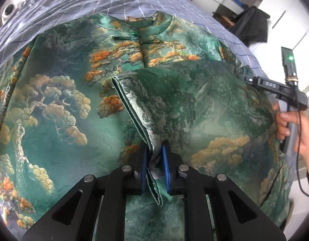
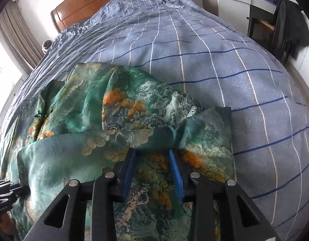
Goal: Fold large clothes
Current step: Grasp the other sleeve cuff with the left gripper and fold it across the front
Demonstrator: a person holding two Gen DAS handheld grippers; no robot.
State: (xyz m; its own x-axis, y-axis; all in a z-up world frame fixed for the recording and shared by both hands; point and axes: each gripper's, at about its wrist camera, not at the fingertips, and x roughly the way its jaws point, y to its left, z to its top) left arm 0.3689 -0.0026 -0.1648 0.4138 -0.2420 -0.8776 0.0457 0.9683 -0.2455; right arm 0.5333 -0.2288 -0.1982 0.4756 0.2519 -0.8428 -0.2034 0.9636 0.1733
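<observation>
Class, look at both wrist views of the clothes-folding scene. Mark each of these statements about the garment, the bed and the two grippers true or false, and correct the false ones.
1. The garment is green with orange trees. True.
2. The left gripper is shut on a folded sleeve. True.
3. The bedspread is plain red. False: it is blue-grey with a grid of white and dark blue lines.
4. The right gripper is clamped on the garment's collar. False: its jaws stand apart over cloth at the garment's edge, and the collar lies far from it.
5. A dark garment hangs on a chair beside the bed. True.
</observation>
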